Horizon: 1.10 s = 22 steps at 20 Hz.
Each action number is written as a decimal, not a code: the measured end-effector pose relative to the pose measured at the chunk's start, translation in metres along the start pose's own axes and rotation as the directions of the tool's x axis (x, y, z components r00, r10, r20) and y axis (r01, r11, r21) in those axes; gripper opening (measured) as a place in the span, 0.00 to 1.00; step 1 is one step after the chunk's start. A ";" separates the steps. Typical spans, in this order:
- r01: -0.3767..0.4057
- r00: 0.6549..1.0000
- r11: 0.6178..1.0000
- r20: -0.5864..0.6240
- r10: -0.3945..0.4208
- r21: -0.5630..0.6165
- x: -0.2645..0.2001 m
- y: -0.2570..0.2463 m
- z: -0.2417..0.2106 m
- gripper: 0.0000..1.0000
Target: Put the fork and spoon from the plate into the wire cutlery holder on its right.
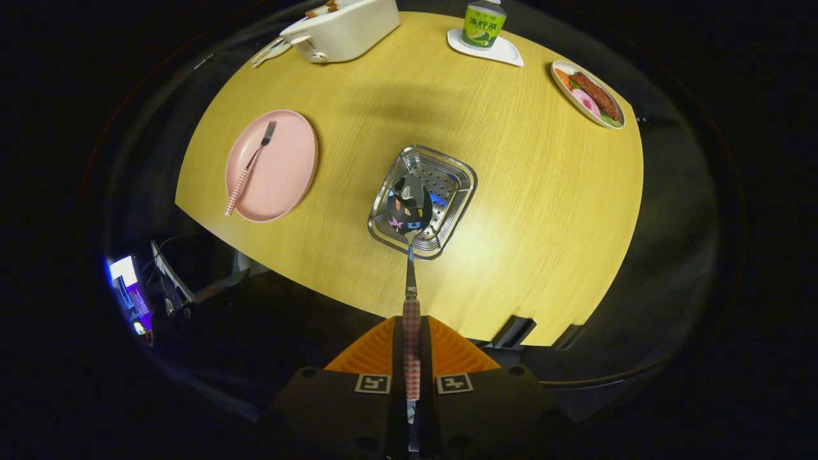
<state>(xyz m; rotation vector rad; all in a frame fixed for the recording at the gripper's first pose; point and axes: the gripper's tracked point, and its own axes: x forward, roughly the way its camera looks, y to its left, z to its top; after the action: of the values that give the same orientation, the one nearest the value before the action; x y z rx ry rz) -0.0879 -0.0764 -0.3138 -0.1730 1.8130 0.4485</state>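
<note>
Here the jaws (pixel 411 348) are closed on the checked handle of the spoon (pixel 409 211), which points away from them. The spoon's bowl hangs over the opening of the wire cutlery holder (pixel 457 176) on the wooden bench (pixel 543 211). To the left, the fork (pixel 250 165) lies on the pink plate (pixel 287 166), well apart from the holder.

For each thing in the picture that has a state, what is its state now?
gripper: shut on the spoon's checked handle
spoon: held, bowl hanging over the holder
wire cutlery holder: upright on the table, nothing inside
fork: lying on the pink plate
pink plate: holds only the fork
</note>
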 end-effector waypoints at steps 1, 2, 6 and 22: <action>0.001 0.999 1.000 -0.038 -0.002 -0.001 0.001 -0.003 0.002 0.11; 0.001 0.998 1.000 -0.069 -0.002 -0.005 0.003 -0.005 0.006 0.11; 0.007 0.981 1.000 -0.193 -0.003 0.019 0.015 -0.009 0.018 0.11; -0.037 0.991 0.996 -0.126 0.047 0.079 0.018 -0.011 0.062 0.17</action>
<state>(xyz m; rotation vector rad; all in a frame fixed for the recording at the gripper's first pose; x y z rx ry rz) -0.0345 -0.0602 -0.3471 -0.1131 1.9597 0.4050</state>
